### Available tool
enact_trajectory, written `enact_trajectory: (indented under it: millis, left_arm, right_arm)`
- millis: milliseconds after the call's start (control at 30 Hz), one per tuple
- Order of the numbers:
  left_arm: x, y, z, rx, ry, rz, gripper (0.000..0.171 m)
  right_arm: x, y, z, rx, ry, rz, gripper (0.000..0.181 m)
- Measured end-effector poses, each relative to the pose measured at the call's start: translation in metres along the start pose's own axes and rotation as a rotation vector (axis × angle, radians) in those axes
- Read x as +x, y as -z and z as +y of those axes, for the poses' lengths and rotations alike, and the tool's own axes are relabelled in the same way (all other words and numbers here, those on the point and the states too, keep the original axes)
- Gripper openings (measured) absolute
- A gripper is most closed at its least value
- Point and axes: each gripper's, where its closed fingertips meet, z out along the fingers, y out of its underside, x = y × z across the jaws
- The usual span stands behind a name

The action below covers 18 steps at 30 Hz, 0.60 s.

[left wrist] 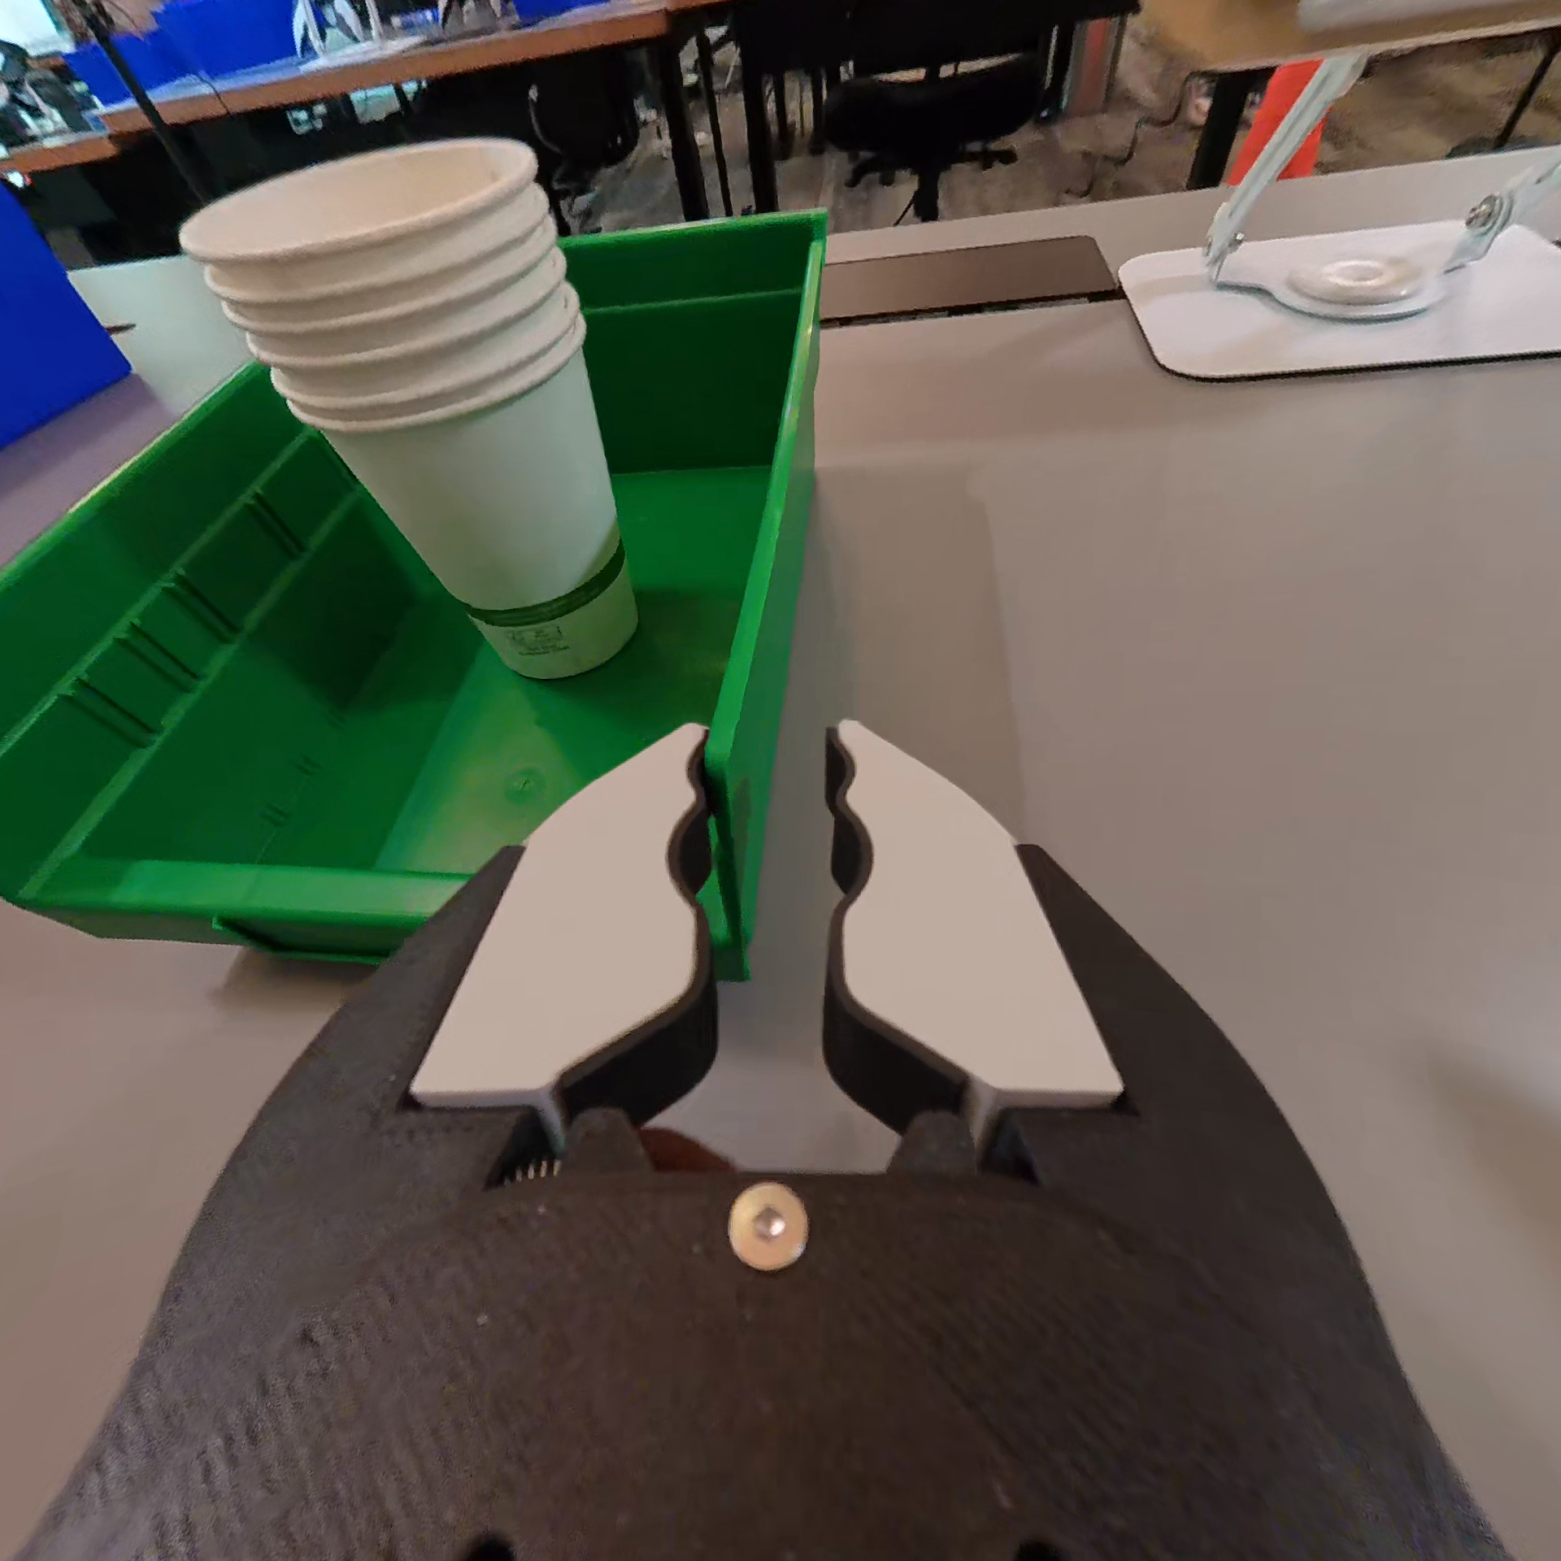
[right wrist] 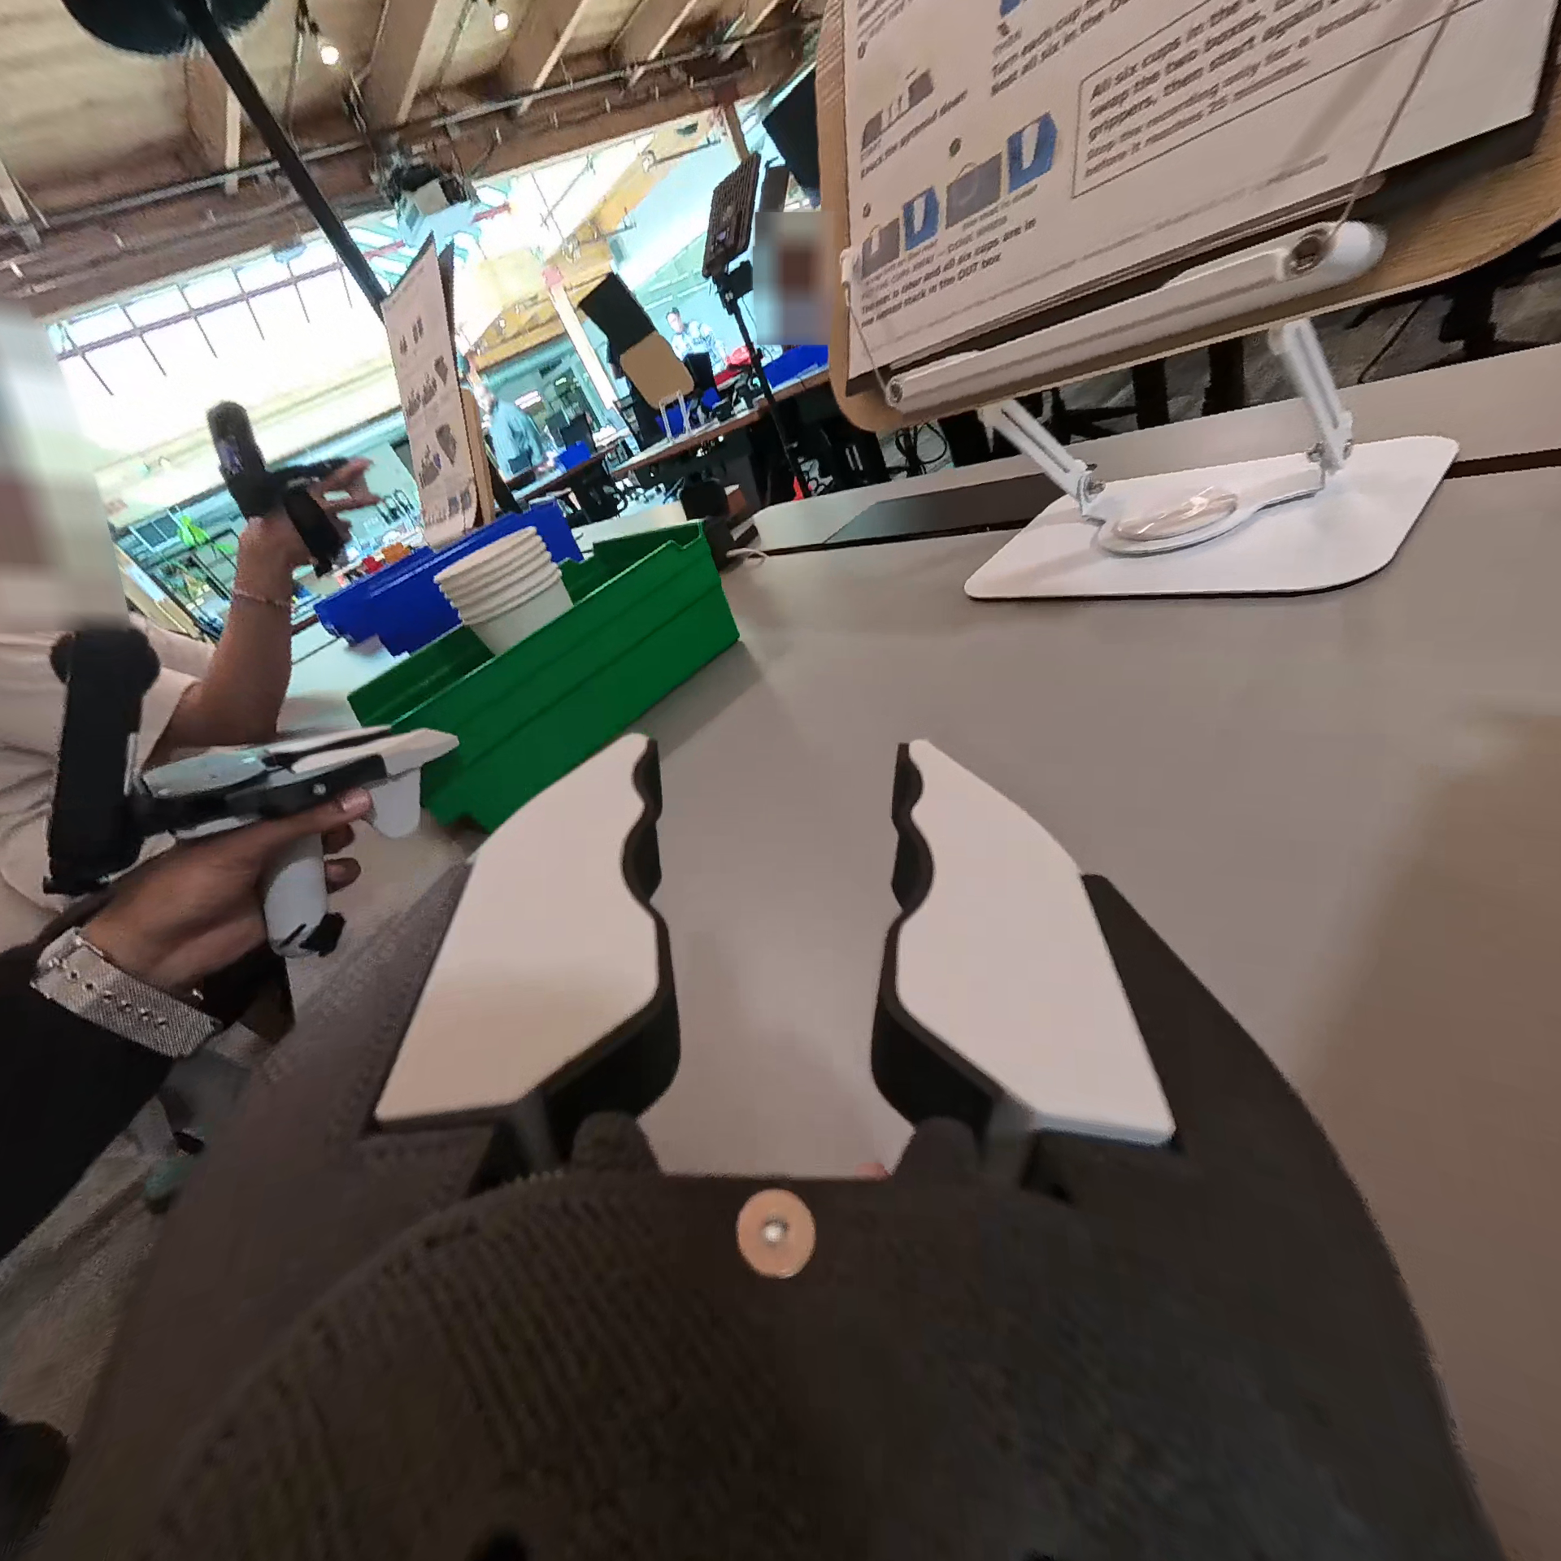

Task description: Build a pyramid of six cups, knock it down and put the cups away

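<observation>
A stack of several white paper cups point(left wrist: 439, 397) stands tilted inside a green plastic bin point(left wrist: 253, 760) on the grey table. My left gripper point(left wrist: 767, 743) is open and empty, its fingers either side of the bin's near right corner wall. My right gripper point(right wrist: 773, 752) is open and empty, over bare table, with the green bin point(right wrist: 557, 693) and the cup stack point(right wrist: 507, 591) ahead to its left. The left gripper point(right wrist: 355, 764) also shows in the right wrist view, held in a hand by the bin's near end.
A white stand point(right wrist: 1216, 541) holds a tilted board with a printed sheet point(right wrist: 1182, 152) at the back right; its base point(left wrist: 1351, 304) shows in the left view. Blue bins point(right wrist: 405, 600) lie behind the green one. A person's raised hand point(right wrist: 279, 524) is at left. Desks and chairs stand beyond.
</observation>
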Motion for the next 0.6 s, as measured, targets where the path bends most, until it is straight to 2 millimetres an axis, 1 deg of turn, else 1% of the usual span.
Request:
enact_trajectory:
  millis: [100,233,367,467,600]
  left_arm:
    - [-0.008,0.000,0.003,-0.022,0.032,-0.018,0.006]
    - [-0.008,0.001,0.004,-0.034,0.097,0.030,0.005]
    - [-0.014,0.008,0.002,-0.030,0.041,-0.022,0.005]
    - [-0.009,0.013,0.004,-0.043,0.020,-0.021,0.004]
    - [-0.007,0.015,0.007,-0.058,0.027,-0.005,0.004]
  right_arm:
    - [-0.003,-0.002,0.004,-0.020,0.033,0.001,0.054]
    - [-0.001,-0.002,0.005,-0.029,0.033,0.007,0.054]
    - [0.001,-0.001,0.005,-0.023,-0.020,0.003,0.054]
    - [0.001,-0.001,0.005,-0.021,-0.035,-0.002,0.053]
    - [-0.002,-0.003,0.007,-0.037,-0.007,-0.002,0.053]
